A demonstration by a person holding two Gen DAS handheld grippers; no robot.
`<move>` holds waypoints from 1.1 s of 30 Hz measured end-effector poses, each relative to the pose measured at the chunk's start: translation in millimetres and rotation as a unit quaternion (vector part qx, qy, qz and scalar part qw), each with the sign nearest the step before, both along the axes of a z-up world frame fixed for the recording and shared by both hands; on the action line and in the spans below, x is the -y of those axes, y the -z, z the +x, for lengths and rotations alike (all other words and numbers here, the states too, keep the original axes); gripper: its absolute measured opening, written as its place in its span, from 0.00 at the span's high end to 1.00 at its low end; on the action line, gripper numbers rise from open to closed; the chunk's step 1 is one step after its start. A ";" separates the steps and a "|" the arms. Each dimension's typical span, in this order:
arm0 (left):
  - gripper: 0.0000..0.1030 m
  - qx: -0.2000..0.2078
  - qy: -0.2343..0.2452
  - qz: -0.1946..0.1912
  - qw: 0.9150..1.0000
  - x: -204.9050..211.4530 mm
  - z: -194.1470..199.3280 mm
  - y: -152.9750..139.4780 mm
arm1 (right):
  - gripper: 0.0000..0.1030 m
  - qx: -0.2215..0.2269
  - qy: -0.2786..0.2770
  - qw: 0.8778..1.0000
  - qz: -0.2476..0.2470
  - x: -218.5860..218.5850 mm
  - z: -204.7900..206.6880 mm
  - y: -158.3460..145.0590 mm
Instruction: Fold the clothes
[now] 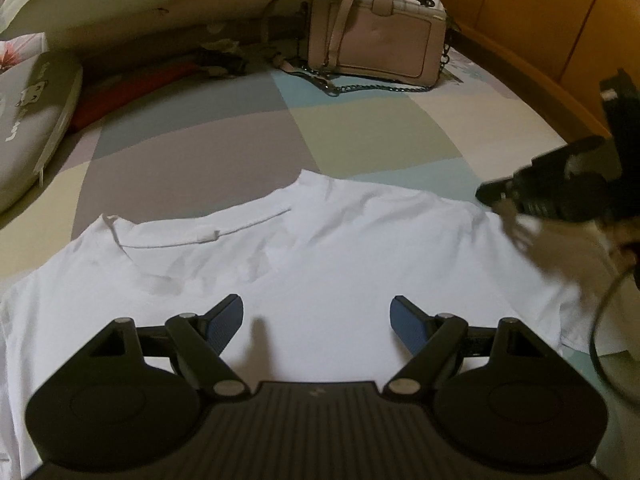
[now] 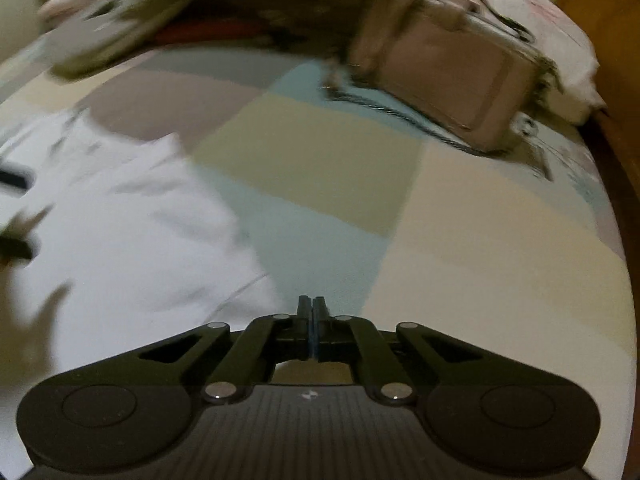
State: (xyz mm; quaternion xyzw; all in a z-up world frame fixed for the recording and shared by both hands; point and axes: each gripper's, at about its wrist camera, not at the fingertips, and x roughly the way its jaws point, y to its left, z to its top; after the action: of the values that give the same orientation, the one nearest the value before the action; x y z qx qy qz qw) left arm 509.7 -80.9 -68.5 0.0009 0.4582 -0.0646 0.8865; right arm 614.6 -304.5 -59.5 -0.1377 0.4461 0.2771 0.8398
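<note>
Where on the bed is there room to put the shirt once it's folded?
The checked sheet is bare between the white shirt and the pink bag. It's crowded near the grey pillow and the red thing.

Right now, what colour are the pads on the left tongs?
Blue, ribbed pads on black arms; clearest in the left wrist view.

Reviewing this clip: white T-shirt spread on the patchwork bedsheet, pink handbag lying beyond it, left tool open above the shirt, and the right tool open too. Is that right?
Not quite. The right tool is shut: the right wrist view shows its fingers pressed together with nothing between them. The rest holds: the white T-shirt lies spread on the patchwork bedsheet, the pink handbag lies beyond it, and the left tool is open above the shirt.
</note>
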 end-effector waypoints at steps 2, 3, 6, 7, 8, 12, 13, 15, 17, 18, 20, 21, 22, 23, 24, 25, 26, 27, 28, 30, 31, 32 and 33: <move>0.21 0.008 0.007 0.002 1.000 -1.7 2.6 -2.5 | 0.94 0.002 0.021 1.000 0.004 1.0 6.7 -5.5; 0.21 0.012 0.010 0.003 1.000 -3.1 4.5 -3.6 | 0.92 0.003 0.031 0.999 0.006 1.5 10.1 -8.3; 0.21 0.017 0.013 0.004 1.000 -8.9 11.8 -4.0 | 0.70 -0.018 0.035 0.998 0.058 -7.4 -10.7 -20.2; 0.21 0.016 0.010 0.005 1.000 -11.3 13.8 -2.3 | 0.60 -0.025 0.033 0.997 0.070 -13.9 -17.8 -20.3; 0.21 0.016 0.008 0.005 1.000 -13.9 15.4 -0.3 | 0.56 -0.026 0.033 0.997 0.069 -21.5 -19.2 -14.2; 0.21 0.024 -0.010 0.012 1.000 -30.9 16.5 16.0 | 0.55 -0.022 0.034 0.998 0.055 -52.8 -20.5 15.2; 0.21 0.022 -0.016 0.021 0.999 -35.7 18.2 21.6 | 0.55 -0.013 0.039 0.998 0.053 -55.6 -15.7 16.8; 0.22 0.021 -0.028 0.036 0.999 -46.4 25.8 31.5 | 0.55 0.009 0.052 0.997 0.050 -59.2 -4.3 17.8; 0.20 0.024 -0.041 0.035 0.998 -56.4 36.0 33.5 | 0.52 0.019 0.067 0.997 0.044 -61.9 7.6 17.3; 0.21 0.026 -0.046 0.030 0.998 -61.0 41.1 32.3 | 0.51 0.017 0.076 0.996 0.038 -62.6 13.8 15.9; 0.22 0.026 -0.055 0.026 0.998 -68.3 40.2 31.6 | 0.51 0.016 0.081 0.996 0.041 -63.2 15.5 4.3; 0.22 0.024 -0.060 0.027 0.998 -71.4 36.3 31.9 | 0.51 0.023 0.075 0.996 0.047 -65.3 10.7 -3.1; 0.21 0.022 -0.064 0.027 0.997 -74.5 32.4 32.1 | 0.49 0.022 0.067 0.996 0.059 -66.9 3.6 -10.0; 0.21 0.020 -0.068 0.027 0.997 -77.6 28.4 32.4 | 0.47 0.019 0.059 0.995 0.073 -68.4 -3.8 -16.8; 0.21 0.019 -0.072 0.027 0.997 -80.7 24.5 32.6 | 0.45 0.010 0.049 0.995 0.089 -73.1 -11.5 -19.8; 0.21 0.017 -0.077 0.027 0.997 -83.8 20.5 32.9 | 0.44 -0.001 0.040 0.994 0.099 -78.3 -18.2 -19.4; 0.21 0.015 -0.081 0.027 0.996 -86.9 16.6 33.1 | 0.44 -0.010 0.031 0.995 0.096 -85.8 -22.9 -14.1; 0.21 0.013 -0.085 0.027 0.996 -90.0 12.7 33.4 | 0.44 -0.018 0.022 0.995 0.092 -93.8 -27.3 -8.1; 0.21 0.012 -0.089 0.027 0.996 -93.1 8.7 33.7 | 0.44 -0.017 0.018 0.996 0.082 -101.7 -28.3 -0.6; 0.21 0.008 -0.098 0.027 0.995 -99.3 0.8 34.2 | 0.41 -0.004 0.019 0.998 0.062 -116.1 -25.2 13.9; 0.20 0.009 -0.101 0.026 0.995 -102.2 -2.3 35.2 | 0.38 0.015 0.021 0.998 0.060 -120.5 -21.3 16.6; 0.17 0.018 -0.100 0.024 0.995 -104.1 -1.9 38.3 | 0.35 0.025 0.024 0.998 0.057 -124.7 -14.2 16.7; 0.15 0.023 -0.101 0.025 0.994 -105.1 0.6 39.5 | 0.34 0.032 0.028 0.998 0.053 -129.0 -6.5 16.6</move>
State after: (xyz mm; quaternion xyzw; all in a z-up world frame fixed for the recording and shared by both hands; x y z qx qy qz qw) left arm 510.3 24.2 -108.0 -0.0216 0.4370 0.0369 0.8984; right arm 608.1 -175.5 -76.1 -0.0894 0.4074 0.2719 0.8672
